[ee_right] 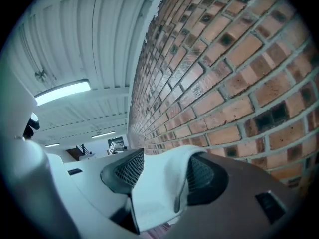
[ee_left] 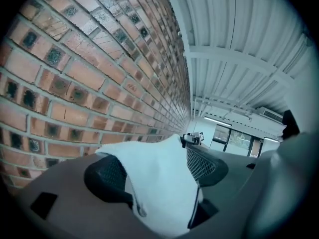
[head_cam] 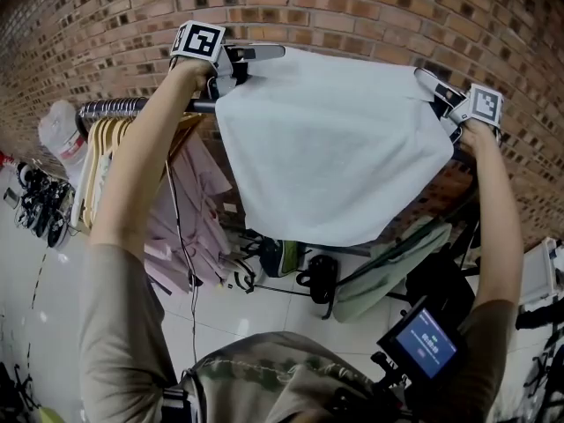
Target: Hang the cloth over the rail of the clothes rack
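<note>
Cloth at rail, head view only; left claw and right claw ajar, loose round corners.

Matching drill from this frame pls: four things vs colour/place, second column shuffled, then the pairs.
1 cloth
2 hangers
3 small screen
4 wall

A lit blue, lower right
B brick, at the back
C white, spread along the rail
D pale wood, bunched at the left of the rail

Pairs: 1-C, 2-D, 3-A, 4-B
</note>
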A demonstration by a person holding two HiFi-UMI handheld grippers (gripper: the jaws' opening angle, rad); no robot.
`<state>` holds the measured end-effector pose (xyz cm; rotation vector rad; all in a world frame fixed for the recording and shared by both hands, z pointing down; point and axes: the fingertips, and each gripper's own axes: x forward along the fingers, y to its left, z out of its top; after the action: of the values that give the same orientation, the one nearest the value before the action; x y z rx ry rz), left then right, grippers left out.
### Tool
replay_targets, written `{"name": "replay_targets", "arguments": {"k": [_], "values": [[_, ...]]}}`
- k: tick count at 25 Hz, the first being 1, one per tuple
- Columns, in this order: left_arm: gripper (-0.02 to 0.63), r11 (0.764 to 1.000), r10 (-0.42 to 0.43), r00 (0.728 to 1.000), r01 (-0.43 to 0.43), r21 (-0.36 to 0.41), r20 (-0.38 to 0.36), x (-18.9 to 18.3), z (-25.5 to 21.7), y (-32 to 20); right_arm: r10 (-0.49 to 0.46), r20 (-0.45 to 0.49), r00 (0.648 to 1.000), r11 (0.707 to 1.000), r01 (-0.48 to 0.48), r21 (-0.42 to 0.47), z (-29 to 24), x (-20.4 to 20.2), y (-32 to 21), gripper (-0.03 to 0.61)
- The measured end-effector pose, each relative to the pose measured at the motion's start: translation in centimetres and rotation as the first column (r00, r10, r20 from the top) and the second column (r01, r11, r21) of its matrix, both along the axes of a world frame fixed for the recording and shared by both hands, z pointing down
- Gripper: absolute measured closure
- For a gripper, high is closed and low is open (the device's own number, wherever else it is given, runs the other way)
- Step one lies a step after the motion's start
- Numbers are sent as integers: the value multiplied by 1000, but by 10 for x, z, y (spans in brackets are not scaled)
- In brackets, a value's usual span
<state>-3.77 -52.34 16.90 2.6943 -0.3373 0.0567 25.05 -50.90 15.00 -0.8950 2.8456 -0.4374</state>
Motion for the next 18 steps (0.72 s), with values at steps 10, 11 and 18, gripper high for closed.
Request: {"name": "replay_targets", "arguments": {"k": [10,11,18], "values": [[262,995,-48,998,51,-80,44,-11,14,-13,96,-3,995,995,-96,-25,5,11,-7,316],[262,995,-44,996,51,-82,83,-11,21,-14,83,-13,996,996,-83,-22,6,8,-5,316],[262,998,-33,988,40,-48,154,-12,31,-14,61,-22,998,998,-61,-4,5,3,0,316]]}}
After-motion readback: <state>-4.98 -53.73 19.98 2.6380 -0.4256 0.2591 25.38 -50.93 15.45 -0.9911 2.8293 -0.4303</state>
